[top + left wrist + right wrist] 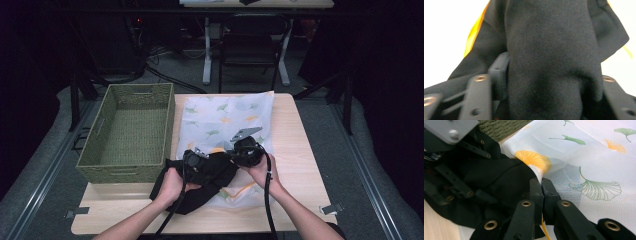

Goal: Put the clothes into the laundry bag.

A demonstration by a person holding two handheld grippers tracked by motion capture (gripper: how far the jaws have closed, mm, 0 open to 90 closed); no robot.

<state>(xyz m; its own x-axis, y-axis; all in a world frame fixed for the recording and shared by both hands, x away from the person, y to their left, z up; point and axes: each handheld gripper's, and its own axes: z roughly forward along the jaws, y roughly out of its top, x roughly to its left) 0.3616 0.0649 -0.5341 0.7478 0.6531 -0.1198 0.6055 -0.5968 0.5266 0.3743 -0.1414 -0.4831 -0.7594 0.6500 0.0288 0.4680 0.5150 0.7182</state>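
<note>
Black cloth [200, 182] lies bunched at the table's [295, 150] near edge, partly atop a white sheer fabric [225, 117] w/ green & orange ginkgo-leaf print. We see our left gripper [549, 82] pinching a thick fold of it — jaws spread round the wad. Right gripper [541, 195] has jaws pressed together at the cloth's edge. Woven green basket [131, 132] sits just left; no legible writing.

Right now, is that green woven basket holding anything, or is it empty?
Empty. The high view looks straight into the basket and shows only its bare woven bottom; the black cloth lies outside it on the table, beside its near corner.
</note>
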